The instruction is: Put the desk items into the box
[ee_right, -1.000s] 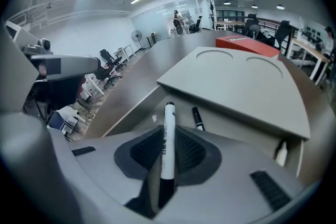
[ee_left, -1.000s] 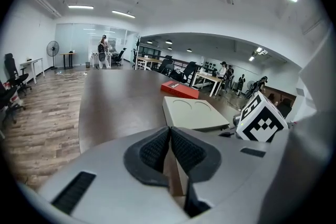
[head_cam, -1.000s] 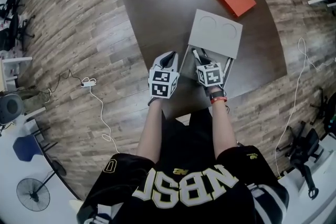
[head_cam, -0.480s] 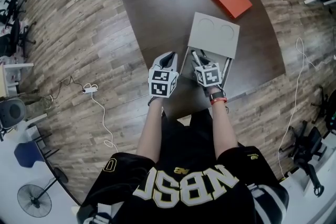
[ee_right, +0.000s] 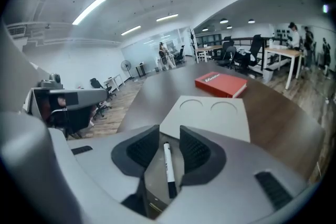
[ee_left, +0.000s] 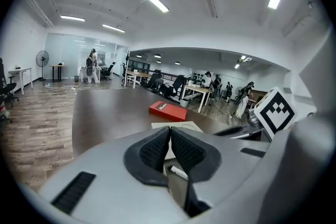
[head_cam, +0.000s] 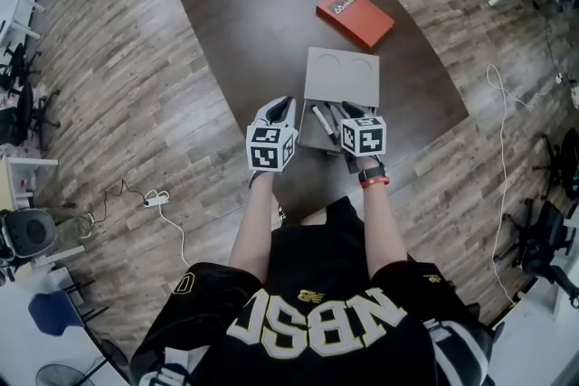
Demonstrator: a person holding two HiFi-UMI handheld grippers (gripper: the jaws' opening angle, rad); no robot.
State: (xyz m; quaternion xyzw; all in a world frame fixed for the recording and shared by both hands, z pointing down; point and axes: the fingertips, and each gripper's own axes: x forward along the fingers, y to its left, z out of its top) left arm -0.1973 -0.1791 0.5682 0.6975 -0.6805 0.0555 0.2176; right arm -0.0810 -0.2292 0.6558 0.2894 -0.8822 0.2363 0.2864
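A grey box (head_cam: pixel 312 138) lies open on the dark table (head_cam: pixel 244 14), its flat lid (head_cam: pixel 342 77) with two round recesses folded back behind it. Several pens and markers (head_cam: pixel 323 119) lie inside. In the right gripper view a white marker with a black cap (ee_right: pixel 169 170) rests on the box floor below the jaws. My right gripper (head_cam: pixel 351 113) (ee_right: pixel 169 134) hovers over the box, open; its jaws have just been closing a little with nothing gripped. My left gripper (head_cam: pixel 283 108) (ee_left: pixel 170 131) hangs left of the box, pads together, empty.
A red book (head_cam: pixel 355 15) (ee_right: pixel 220 84) (ee_left: pixel 167 109) lies on the table beyond the lid. The table's near edge runs just under my hands. A white power strip (head_cam: pixel 152 194) and cables lie on the wooden floor. Desks, chairs and distant people fill the room's back.
Both grippers have risen away from the box. The right one has lifted clear of the pens and stands higher over the open box.
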